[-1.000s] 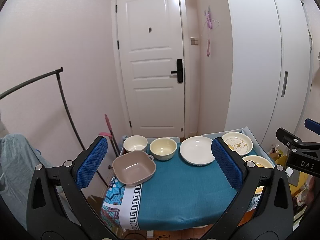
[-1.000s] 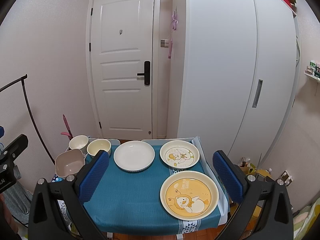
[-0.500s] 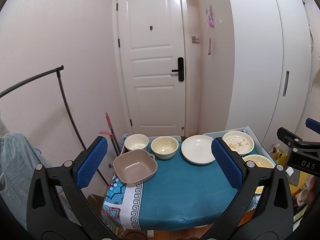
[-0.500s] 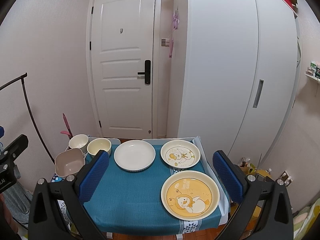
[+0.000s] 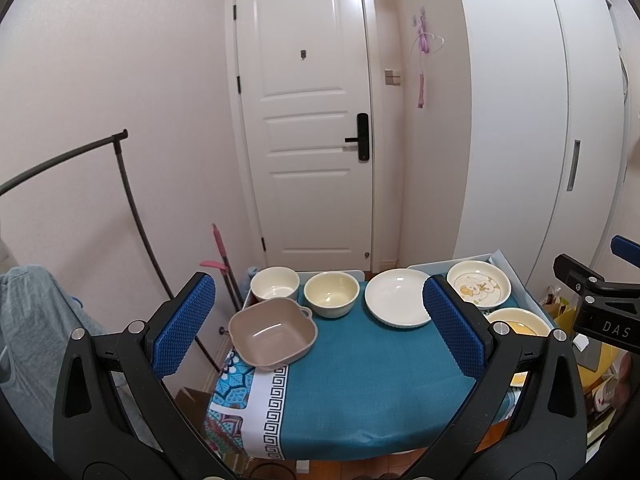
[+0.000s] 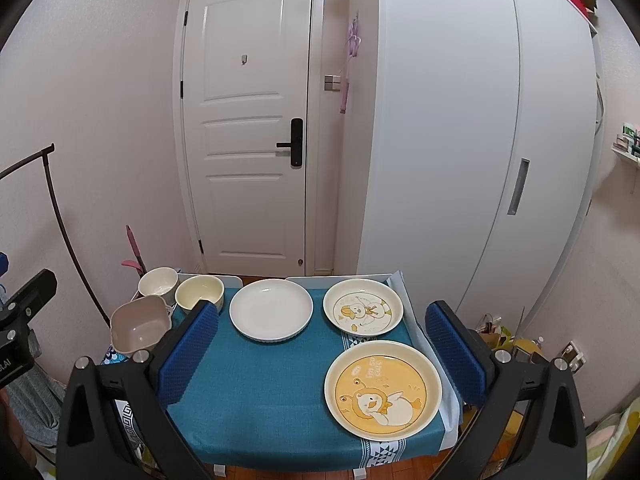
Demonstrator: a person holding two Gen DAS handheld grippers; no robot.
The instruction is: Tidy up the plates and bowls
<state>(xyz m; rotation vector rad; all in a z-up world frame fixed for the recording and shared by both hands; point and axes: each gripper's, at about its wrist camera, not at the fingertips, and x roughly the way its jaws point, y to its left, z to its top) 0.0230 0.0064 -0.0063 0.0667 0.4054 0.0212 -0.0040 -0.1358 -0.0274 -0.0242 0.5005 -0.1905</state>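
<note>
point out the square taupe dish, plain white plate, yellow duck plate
square taupe dish [image 5: 270,334]: left wrist view, inner floor.
plain white plate [image 6: 271,309]: right wrist view, centre of well.
yellow duck plate [image 6: 382,388]: right wrist view, on the printed duck.

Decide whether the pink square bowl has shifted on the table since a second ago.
No. The pink square bowl still sits at the far end of the cloth's white key-pattern border, just in front of the cream bowl, as before.
</note>
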